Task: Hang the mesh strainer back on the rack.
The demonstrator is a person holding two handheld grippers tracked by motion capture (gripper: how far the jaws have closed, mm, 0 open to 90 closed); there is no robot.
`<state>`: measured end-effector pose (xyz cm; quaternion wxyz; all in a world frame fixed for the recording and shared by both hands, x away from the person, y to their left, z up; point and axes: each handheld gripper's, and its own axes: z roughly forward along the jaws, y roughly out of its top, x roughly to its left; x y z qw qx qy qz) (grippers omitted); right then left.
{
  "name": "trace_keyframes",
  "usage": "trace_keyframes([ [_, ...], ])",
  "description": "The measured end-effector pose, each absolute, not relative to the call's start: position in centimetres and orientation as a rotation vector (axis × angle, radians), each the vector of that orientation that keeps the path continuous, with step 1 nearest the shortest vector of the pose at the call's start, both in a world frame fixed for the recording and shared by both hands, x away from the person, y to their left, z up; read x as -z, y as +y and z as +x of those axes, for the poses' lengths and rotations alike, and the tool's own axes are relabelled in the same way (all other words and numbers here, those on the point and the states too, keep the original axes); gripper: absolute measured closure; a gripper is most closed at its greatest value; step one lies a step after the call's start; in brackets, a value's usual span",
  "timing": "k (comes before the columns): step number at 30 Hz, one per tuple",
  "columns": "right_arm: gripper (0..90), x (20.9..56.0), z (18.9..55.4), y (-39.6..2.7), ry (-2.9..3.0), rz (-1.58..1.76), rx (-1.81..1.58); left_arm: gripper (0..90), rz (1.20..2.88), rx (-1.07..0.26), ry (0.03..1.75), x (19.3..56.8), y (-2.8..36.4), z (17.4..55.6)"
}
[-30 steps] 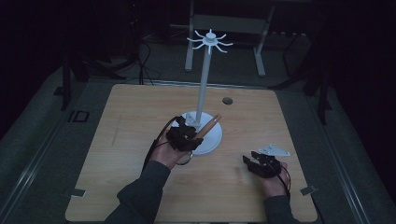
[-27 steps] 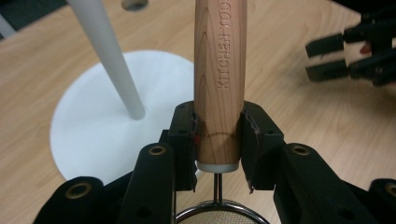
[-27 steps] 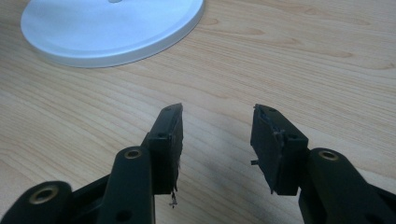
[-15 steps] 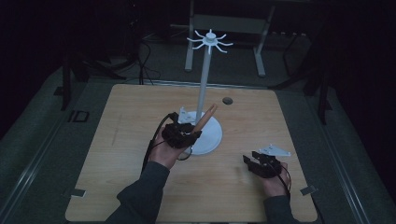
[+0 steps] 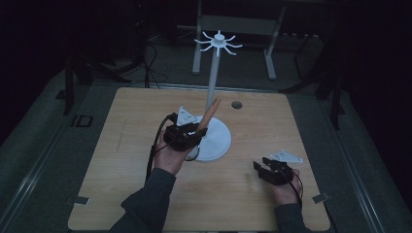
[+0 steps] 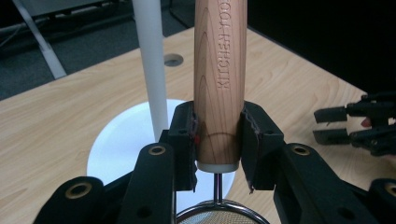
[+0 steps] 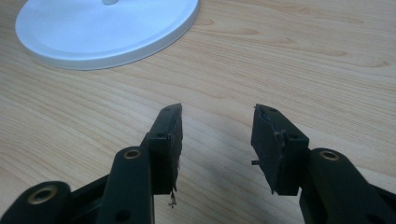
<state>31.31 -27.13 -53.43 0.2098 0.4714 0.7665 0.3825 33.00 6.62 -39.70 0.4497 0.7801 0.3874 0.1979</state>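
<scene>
While the hanging itself is not yet done, the pickup looks finished. From the high view, the left claw [image 5: 187, 137] pinches a strainer by its wooden handle [image 5: 209, 114], tilted up just beside the white stand's pole [image 5: 212, 89] and over the stand's round base [image 5: 217, 141]. The hooks [image 5: 218, 41] at the top of the stand carry nothing, so I judge that the lift up to a hook is what remains. The right claw [image 5: 270, 171] rests low on the worktop [image 5: 121, 160], to the right of the stand's base.

Seen from the left gripper view, both pads press on the handle [image 6: 219, 79], and the mesh bowl [image 6: 219, 215] below the jaws holds nothing that I can see.

Seen from the right gripper view, the right claw [image 7: 215, 140] is spread wide over bare worktop with nothing between its pads, the stand's base [image 7: 107, 28] near ahead.
</scene>
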Motion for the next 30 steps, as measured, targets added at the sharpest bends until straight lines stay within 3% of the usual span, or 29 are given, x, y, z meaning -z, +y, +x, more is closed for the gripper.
trace_keyframes([
  [30, 52.8, 53.4, 31.3, -27.4, 2.117, 1.328, -1.065, 68.9, 1.724, -0.533, 0.968, 36.8, 7.2, 32.3],
])
